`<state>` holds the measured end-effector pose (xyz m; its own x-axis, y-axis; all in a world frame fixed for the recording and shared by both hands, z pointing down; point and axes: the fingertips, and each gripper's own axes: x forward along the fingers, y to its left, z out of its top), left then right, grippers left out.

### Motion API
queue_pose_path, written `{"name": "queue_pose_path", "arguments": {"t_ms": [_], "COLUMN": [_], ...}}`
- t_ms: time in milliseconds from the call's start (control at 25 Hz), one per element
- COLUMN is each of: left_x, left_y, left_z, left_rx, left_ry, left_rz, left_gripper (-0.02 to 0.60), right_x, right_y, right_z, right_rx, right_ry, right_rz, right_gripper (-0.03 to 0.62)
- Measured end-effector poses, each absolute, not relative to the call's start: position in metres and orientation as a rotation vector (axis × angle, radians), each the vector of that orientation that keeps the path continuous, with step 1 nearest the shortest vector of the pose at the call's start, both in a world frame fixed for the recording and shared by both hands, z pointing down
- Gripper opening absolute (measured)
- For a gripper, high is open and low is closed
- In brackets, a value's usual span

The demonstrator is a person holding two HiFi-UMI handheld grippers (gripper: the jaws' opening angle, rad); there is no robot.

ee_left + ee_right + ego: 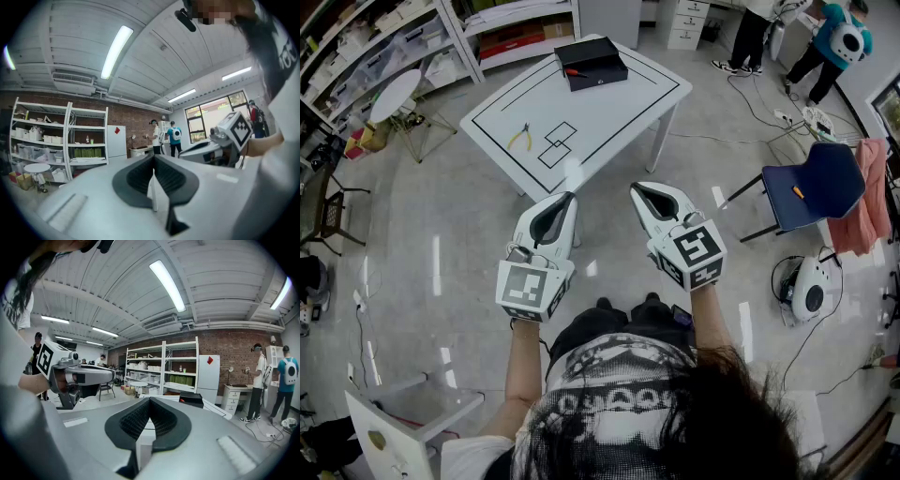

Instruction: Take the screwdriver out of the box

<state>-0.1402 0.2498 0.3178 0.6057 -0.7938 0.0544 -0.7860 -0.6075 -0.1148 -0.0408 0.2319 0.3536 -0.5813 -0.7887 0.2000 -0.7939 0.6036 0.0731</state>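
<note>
A black open box (592, 63) lies at the far end of the white table (619, 112). The red-handled screwdriver (574, 72) rests inside it near the front left corner. Both grippers hover over the floor, well short of the table. My left gripper (567, 199) has its jaws closed with nothing between them, and so does my right gripper (639, 192). In the right gripper view the box (191, 399) shows beyond the closed right gripper (150, 403), with the left gripper (84, 376) off to the side. The left gripper view looks past its closed left gripper (153, 161) at shelves.
Yellow-handled pliers (520, 137) lie on the table's near left part. A blue chair (816, 187) stands to the right, a small round white table (394, 94) to the left. Shelves (384, 37) line the back wall. People (834, 42) stand at the far right.
</note>
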Motion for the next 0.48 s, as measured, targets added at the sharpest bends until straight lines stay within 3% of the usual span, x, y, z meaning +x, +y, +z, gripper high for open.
{"name": "queue_pose_path", "arguments": {"t_ms": [480], "left_x": [-0.156], "left_y": [0.252], "left_z": [0.327], "left_rx": [-2.774], "left_ry": [1.349], "left_rz": [-0.138], "left_gripper": [0.0], "right_x": [-0.057], "right_y": [0.235], "right_z": [0.359], "right_rx": [1.306], "right_ry": [-2.637], "right_rz": [0.081], "right_gripper": [-0.002]}}
